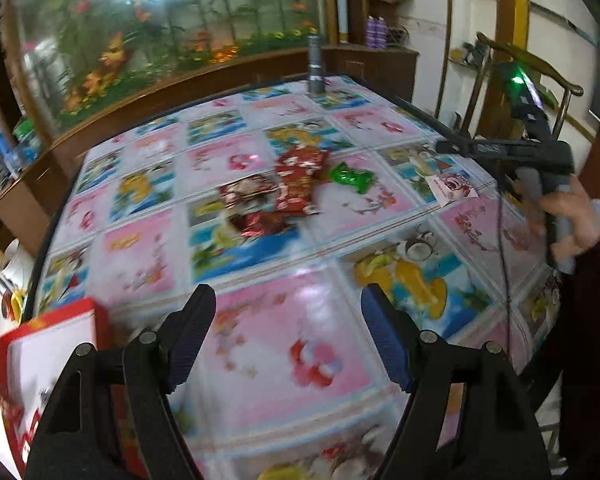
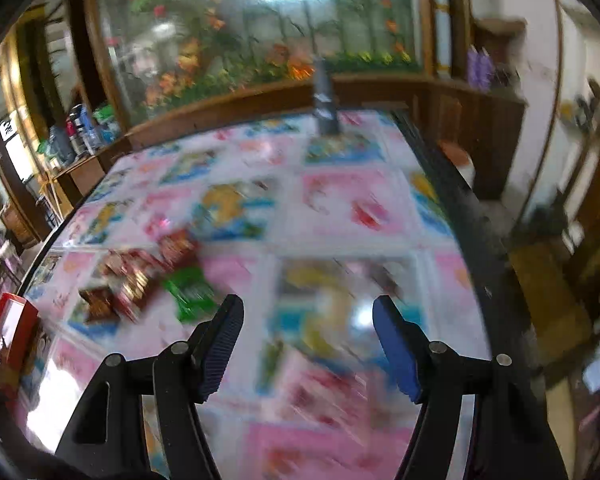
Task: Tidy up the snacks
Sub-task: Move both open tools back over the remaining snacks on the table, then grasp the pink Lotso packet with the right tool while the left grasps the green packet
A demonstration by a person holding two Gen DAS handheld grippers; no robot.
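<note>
Several snack packets lie in a loose heap mid-table: red foil packets point(image 1: 298, 178) point(image 2: 134, 284) and a green packet point(image 1: 350, 176) point(image 2: 188, 294). A red box with a white inside point(image 1: 52, 344) point(image 2: 14, 320) stands at the table's left edge. My left gripper point(image 1: 287, 300) is open over the near part of the table, well short of the heap, with nothing between its fingers. My right gripper point(image 2: 308, 308) is open and empty too, with the green packet just left of its left finger. From the left wrist view, a hand holds the right gripper point(image 1: 446, 147) at the table's right side.
The table point(image 1: 260, 360) wears a glossy cloth of pink and blue picture squares. A small pink and white card point(image 1: 454, 190) lies near its right edge. A dark cylinder point(image 1: 316, 64) point(image 2: 324, 100) stands at the far edge. A fish tank and a wooden chair lie beyond.
</note>
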